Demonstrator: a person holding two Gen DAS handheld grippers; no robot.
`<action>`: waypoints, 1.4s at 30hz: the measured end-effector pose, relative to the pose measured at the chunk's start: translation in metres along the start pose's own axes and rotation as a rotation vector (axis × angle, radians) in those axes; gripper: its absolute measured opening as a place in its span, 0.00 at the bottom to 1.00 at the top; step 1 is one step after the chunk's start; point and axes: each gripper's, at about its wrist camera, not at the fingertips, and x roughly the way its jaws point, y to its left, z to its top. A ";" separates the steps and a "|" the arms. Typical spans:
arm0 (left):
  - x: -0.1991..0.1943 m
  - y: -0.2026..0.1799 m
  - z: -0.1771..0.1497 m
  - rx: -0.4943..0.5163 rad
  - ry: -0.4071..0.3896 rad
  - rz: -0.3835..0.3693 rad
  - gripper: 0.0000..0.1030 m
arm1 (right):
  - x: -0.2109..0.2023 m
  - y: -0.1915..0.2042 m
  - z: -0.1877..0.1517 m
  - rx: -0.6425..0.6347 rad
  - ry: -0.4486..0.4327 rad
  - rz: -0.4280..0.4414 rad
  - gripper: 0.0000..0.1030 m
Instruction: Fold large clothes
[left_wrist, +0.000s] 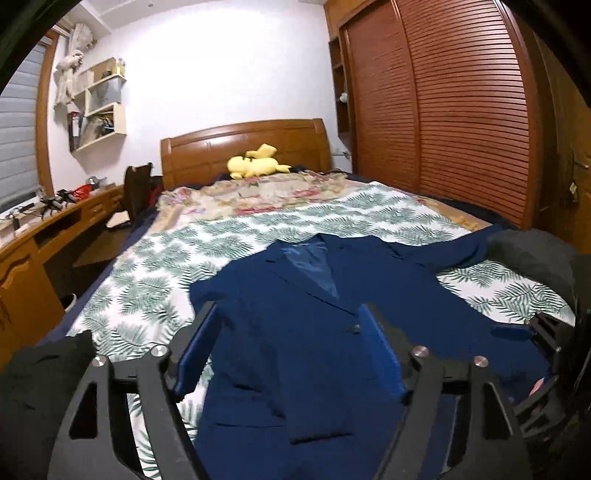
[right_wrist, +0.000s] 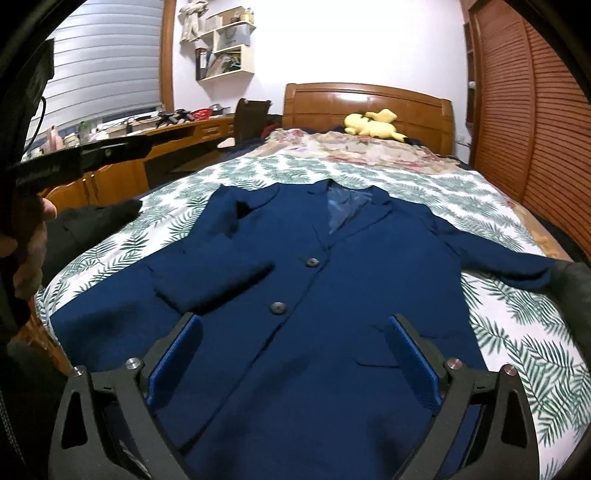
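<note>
A navy blue jacket (right_wrist: 351, 258) lies face up and buttoned on the leaf-print sheet (right_wrist: 517, 332) of a bed. One sleeve (right_wrist: 214, 284) is folded across its chest. The other sleeve (right_wrist: 517, 266) stretches out toward the right. My right gripper (right_wrist: 294, 319) hovers open over the jacket's lower front, with nothing between its blue pads. My left gripper (left_wrist: 288, 314) is open above the jacket (left_wrist: 280, 350) on its left side, also holding nothing. In the right wrist view, a hand (right_wrist: 33, 236) at the left edge holds the left gripper's black body.
Dark garments lie at the bed's left edge (right_wrist: 96, 221) and at the end of the outstretched sleeve (right_wrist: 576, 284). A yellow plush toy (right_wrist: 373, 125) rests by the wooden headboard (right_wrist: 369, 99). Louvred wardrobe doors (left_wrist: 461, 110) stand to the right, and a cluttered desk (left_wrist: 55, 229) to the left.
</note>
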 end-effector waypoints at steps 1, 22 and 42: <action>-0.002 0.006 -0.001 -0.008 0.001 0.001 0.75 | 0.002 0.002 0.002 -0.005 0.006 0.011 0.90; -0.036 0.086 -0.025 -0.133 0.007 0.030 0.75 | 0.142 0.077 0.039 -0.146 0.264 0.249 0.62; -0.044 0.081 -0.025 -0.133 -0.042 0.029 0.75 | 0.029 -0.064 0.093 0.056 -0.161 0.023 0.07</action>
